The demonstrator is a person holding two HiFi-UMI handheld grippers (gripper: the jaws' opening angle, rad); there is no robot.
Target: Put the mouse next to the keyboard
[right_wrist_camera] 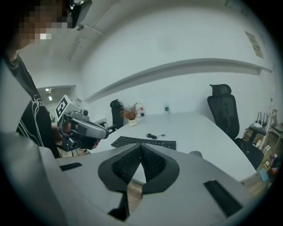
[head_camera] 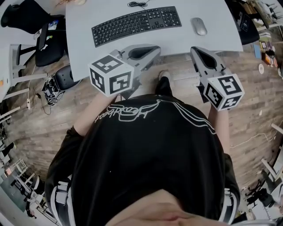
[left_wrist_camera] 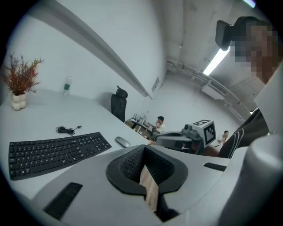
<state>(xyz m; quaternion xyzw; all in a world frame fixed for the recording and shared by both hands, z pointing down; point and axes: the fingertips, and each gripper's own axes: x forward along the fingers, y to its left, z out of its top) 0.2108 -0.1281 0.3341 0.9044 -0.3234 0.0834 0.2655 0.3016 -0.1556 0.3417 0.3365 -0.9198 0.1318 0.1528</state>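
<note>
- My right gripper [right_wrist_camera: 140, 146] hung at the near edge of the surface [head_camera: 82, 26], its jaws pressed together with nothing between them.
- My left gripper [left_wrist_camera: 143, 149] hung beside it, well apart, jaws likewise together and empty.
- Both grippers were held in front of my black shirt [head_camera: 146, 145], above the wooden floor [head_camera: 44, 128], touching nothing on the surface.
- The mouse [head_camera: 199, 26] lay on the surface beyond the right gripper, near the right end of the keyboard [head_camera: 136, 24], with a small gap between the two.
- A coiled cable [head_camera: 138, 4] lay behind the keyboard.
- A vase of dried twigs [left_wrist_camera: 18, 95] and a bottle [left_wrist_camera: 66, 86] stood at the far side of the surface.
</note>
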